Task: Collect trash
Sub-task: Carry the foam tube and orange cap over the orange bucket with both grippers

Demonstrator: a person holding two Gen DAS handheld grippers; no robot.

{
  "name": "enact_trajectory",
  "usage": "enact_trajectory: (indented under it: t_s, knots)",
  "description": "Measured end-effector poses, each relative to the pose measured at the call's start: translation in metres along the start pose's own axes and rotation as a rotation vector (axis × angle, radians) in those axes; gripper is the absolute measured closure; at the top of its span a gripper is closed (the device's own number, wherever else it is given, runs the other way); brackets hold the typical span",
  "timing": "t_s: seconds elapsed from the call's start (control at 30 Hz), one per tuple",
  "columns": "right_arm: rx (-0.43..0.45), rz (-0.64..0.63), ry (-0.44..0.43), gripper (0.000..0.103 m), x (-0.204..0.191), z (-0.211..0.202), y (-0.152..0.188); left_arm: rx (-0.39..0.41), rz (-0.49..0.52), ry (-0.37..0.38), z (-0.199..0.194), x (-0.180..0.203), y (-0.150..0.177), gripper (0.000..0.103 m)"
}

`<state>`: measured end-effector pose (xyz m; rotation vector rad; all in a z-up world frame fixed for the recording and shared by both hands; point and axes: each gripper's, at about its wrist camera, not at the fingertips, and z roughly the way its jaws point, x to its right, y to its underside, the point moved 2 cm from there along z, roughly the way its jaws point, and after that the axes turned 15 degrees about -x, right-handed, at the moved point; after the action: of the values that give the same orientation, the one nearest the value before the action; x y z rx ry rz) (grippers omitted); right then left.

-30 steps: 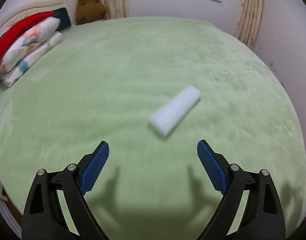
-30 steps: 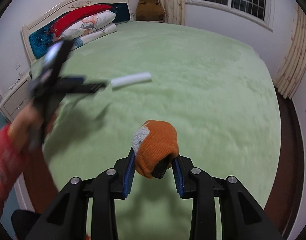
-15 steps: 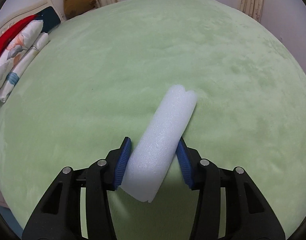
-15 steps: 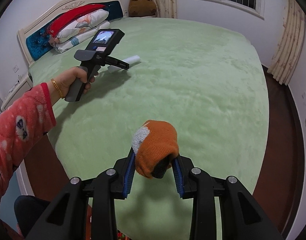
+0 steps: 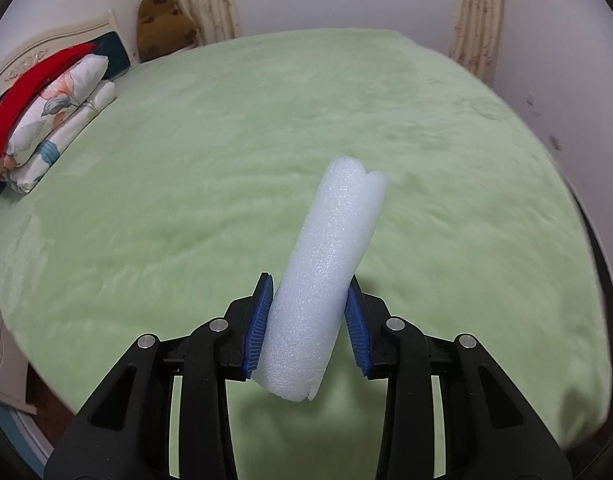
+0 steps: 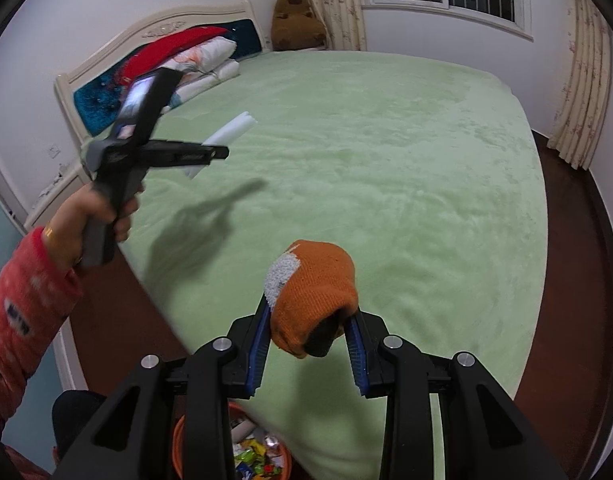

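Observation:
My left gripper [image 5: 308, 320] is shut on a white foam tube [image 5: 330, 264] and holds it lifted above the green bed [image 5: 186, 184]. In the right wrist view the left gripper [image 6: 216, 153] and its foam tube [image 6: 232, 130] hang in the air at the left, held by a hand in a red sleeve. My right gripper [image 6: 306, 344] is shut on an orange knit sock [image 6: 312, 300] with a grey patch, held above the bed's near edge.
An orange bin [image 6: 178, 436] with colourful wrappers stands on the floor below my right gripper. Folded pillows and a red blanket [image 5: 46, 96] lie at the headboard. A brown plush toy [image 5: 162, 20] sits in the corner. Dark wood floor [image 6: 566, 280] runs along the bed's right side.
My left gripper went from open above the foam tube to shut on it, then lifted it off the bed and pulled back. My right gripper kept its hold on the sock.

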<state>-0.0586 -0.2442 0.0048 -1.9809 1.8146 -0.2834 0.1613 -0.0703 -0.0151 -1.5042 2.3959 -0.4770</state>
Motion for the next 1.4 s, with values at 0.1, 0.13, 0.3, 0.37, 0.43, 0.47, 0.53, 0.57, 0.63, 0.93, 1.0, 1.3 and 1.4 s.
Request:
enact_trajectory:
  t_s: [0.1,0.13,0.3,0.37,0.43,0.47,0.53,0.57,0.63,0.93,1.0,1.3,1.4]
  knots:
    - [0.017,-0.016,-0.013,0.069,-0.013,-0.013,0.011,0.045,-0.004,0.011,-0.04,0.01,0.049,0.068]
    - [0.023,-0.023,-0.016,0.069,-0.019,-0.018,0.016,0.06,-0.01,-0.002,-0.049,0.013,0.063,0.068]
    - [0.026,-0.061,-0.042,0.069,-0.047,-0.034,0.045,0.079,-0.045,0.036,-0.082,0.028,0.141,0.068]
    - [0.018,-0.072,-0.053,0.069,-0.057,-0.036,0.056,0.08,-0.058,0.058,-0.089,0.031,0.165,0.068]
    - [-0.004,-0.083,-0.07,0.069,-0.068,-0.034,0.074,0.056,-0.078,0.107,-0.092,0.036,0.199,0.068]
    - [-0.012,-0.085,-0.074,0.069,-0.071,-0.033,0.081,0.044,-0.079,0.117,-0.09,0.039,0.21,0.068]
    - [-0.041,-0.09,-0.088,0.069,-0.08,-0.027,0.099,0.015,-0.081,0.126,-0.084,0.043,0.236,0.068]
    - [-0.057,-0.092,-0.093,0.069,-0.083,-0.023,0.106,-0.005,-0.082,0.14,-0.081,0.047,0.248,0.068]
    - [-0.102,-0.088,-0.107,0.069,-0.09,-0.011,0.124,-0.05,-0.088,0.166,-0.071,0.052,0.273,0.068]
    - [-0.315,-0.042,-0.131,0.069,-0.1,0.065,0.19,-0.252,-0.126,0.178,-0.01,0.067,0.341,0.068]
    - [-0.357,-0.023,-0.128,0.069,-0.099,0.085,0.202,-0.305,-0.145,0.179,0.007,0.071,0.353,0.068]
    - [-0.513,0.042,-0.138,0.069,-0.092,0.152,0.224,-0.51,-0.225,0.205,0.08,0.088,0.373,0.068]
    - [-0.546,0.061,-0.134,0.069,-0.089,0.165,0.227,-0.569,-0.239,0.22,0.101,0.091,0.377,0.068]
